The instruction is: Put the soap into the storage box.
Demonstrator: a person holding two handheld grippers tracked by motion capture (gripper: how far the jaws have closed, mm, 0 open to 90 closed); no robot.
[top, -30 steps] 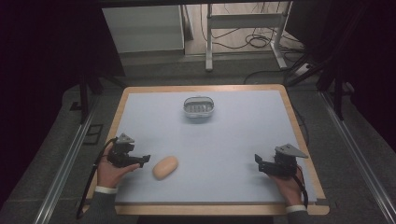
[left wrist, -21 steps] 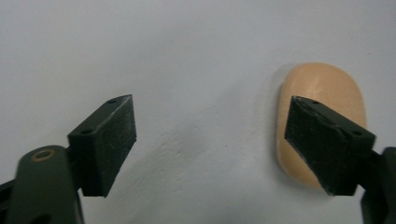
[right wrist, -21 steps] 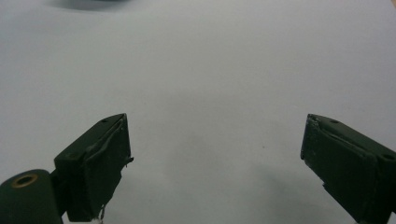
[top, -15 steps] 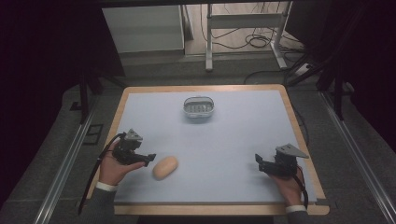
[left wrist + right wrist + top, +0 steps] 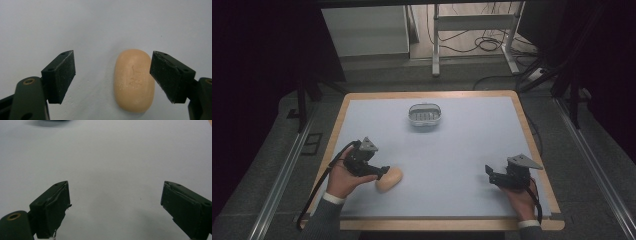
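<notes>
Gaping hand-held gripper [image 5: 115, 205] over table [image 5: 112, 157]

Soap bar [image 5: 389, 179] in high view: left end hidden under left claw [image 5: 382, 171]; embossed mark on soap [image 5: 134, 79] in left claw view too faint to read. Left claw view: both arms cut off by bottom edge, right one also by right edge. Dish [image 5: 424, 115] at far side of table [image 5: 462, 150]: contents too small to tell. Right claw [image 5: 115, 207] view: dark blurred shape [image 5: 53, 122] cut off by top edge, can't ID. Person's forearms cut off at bottom edge, high view.
</notes>
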